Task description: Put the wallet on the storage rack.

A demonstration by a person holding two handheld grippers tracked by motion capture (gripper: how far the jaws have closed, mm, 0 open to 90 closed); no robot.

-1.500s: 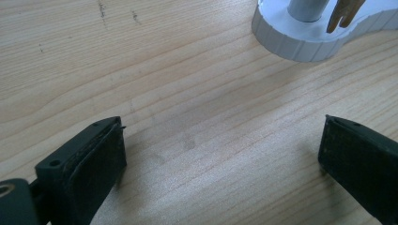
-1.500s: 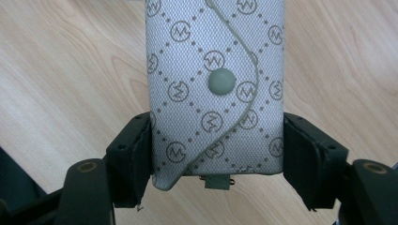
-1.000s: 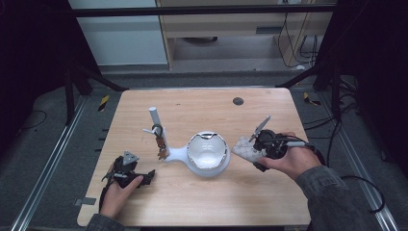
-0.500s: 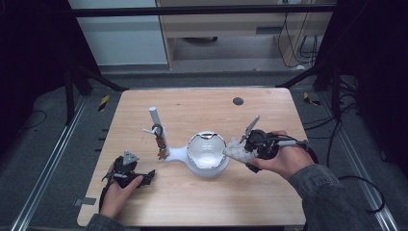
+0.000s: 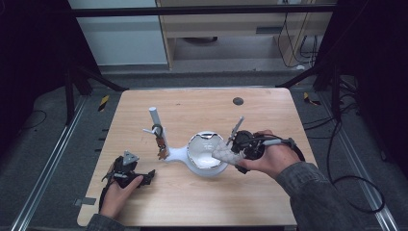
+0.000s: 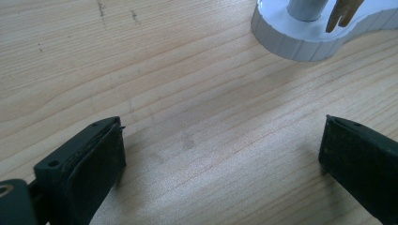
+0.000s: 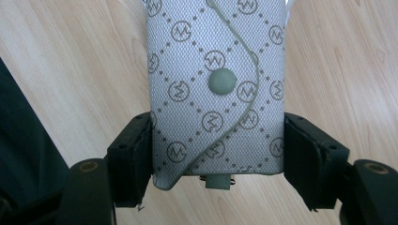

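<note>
A grey patterned pouch (image 7: 216, 89) with a round snap button sits clamped between the jaws of my right gripper (image 7: 217, 150). In the high view the pouch (image 5: 222, 153) hangs at the right rim of a white bowl-shaped dish (image 5: 204, 153), with my right gripper (image 5: 240, 148) just right of it. The dish joins a white stand whose upright post (image 5: 157, 126) carries small hanging items (image 5: 161, 148). My left gripper (image 5: 129, 174) rests low on the table at the front left, jaws wide open over bare wood (image 6: 220, 136), with the white stand base (image 6: 300, 37) ahead of it.
The wooden table (image 5: 202, 207) ends near the front, with metal rails on the floor at either side. A dark round hole (image 5: 237, 101) marks the far right of the tabletop. A black cable (image 5: 337, 183) trails from the right gripper off the table's right edge.
My right gripper has carried the pouch leftward, from right of the dish to its right rim. The left gripper has stayed put.
</note>
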